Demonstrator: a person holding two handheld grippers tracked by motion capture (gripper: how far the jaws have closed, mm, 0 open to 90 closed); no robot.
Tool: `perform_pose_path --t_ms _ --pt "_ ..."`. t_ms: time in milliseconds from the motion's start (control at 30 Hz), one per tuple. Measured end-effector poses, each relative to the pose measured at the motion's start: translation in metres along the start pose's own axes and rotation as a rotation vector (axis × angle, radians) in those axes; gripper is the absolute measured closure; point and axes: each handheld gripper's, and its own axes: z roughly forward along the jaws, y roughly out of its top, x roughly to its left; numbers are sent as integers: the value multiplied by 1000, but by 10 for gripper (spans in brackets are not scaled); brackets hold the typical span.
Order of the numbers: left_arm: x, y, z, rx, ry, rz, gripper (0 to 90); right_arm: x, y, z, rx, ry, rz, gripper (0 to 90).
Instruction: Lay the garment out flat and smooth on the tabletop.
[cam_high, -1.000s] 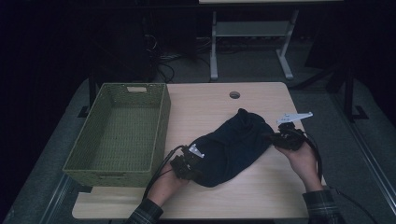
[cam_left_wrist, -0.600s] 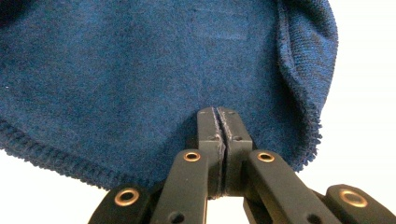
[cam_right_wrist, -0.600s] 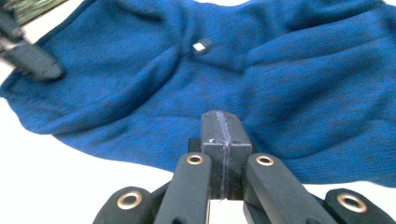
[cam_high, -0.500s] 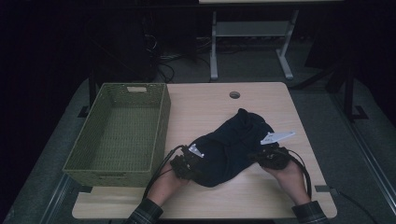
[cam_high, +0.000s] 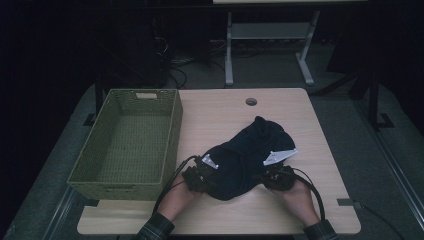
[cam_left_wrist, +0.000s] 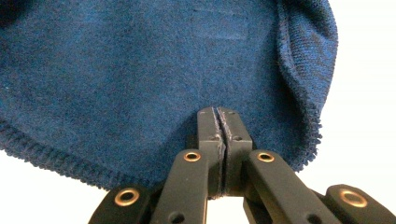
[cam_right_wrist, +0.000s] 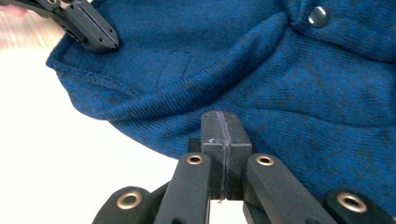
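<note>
Your left gripper (cam_high: 202, 175) sits at the near left edge of the dark blue knitted garment (cam_high: 247, 157), which lies bunched on the light wooden desk (cam_high: 220, 112), near its front edge and just right of the green woven basket (cam_high: 127, 142). In the left gripper view your left gripper's (cam_left_wrist: 219, 119) jaws are pressed together with no gap between them, the tips over the garment's (cam_left_wrist: 140, 70) hem; whether a fold of the knit is pinched between them cannot be told.

Your right gripper (cam_high: 275, 175) is at the garment's near right side, with its grey three-cornered plate (cam_high: 279, 156) lying over the cloth. In the right gripper view your right gripper's (cam_right_wrist: 223, 123) jaws are likewise together, the tips resting against the blue knit (cam_right_wrist: 289, 84), and again a grip on the cloth cannot be confirmed. A metal snap button (cam_right_wrist: 317, 15) shows near the top of that view, and your other gripper (cam_right_wrist: 91, 32) touches the garment's far corner at upper left.

The basket stands to the left of the garment.
</note>
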Motion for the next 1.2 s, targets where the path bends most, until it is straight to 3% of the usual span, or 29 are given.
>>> perform_pose_path --t_ms 400,633,833,1000,1133,1200 --pt "-4 7 0 20 25 16 867 8 -1 14 37 -33 -41 898" --pt "4 31 -17 -52 35 1 891 7 -2 14 36 -30 -45 898" --pt "24 70 -22 -102 49 -7 899 9 -1 14 36 -35 -51 899" --pt "45 98 -16 -135 63 -22 899 9 -1 14 34 -36 -65 899" --pt "59 115 -7 -147 76 -44 899 9 -1 14 38 -37 -66 899" --pt "68 123 -1 -128 83 -22 899 8 -1 15 35 -34 -72 899"
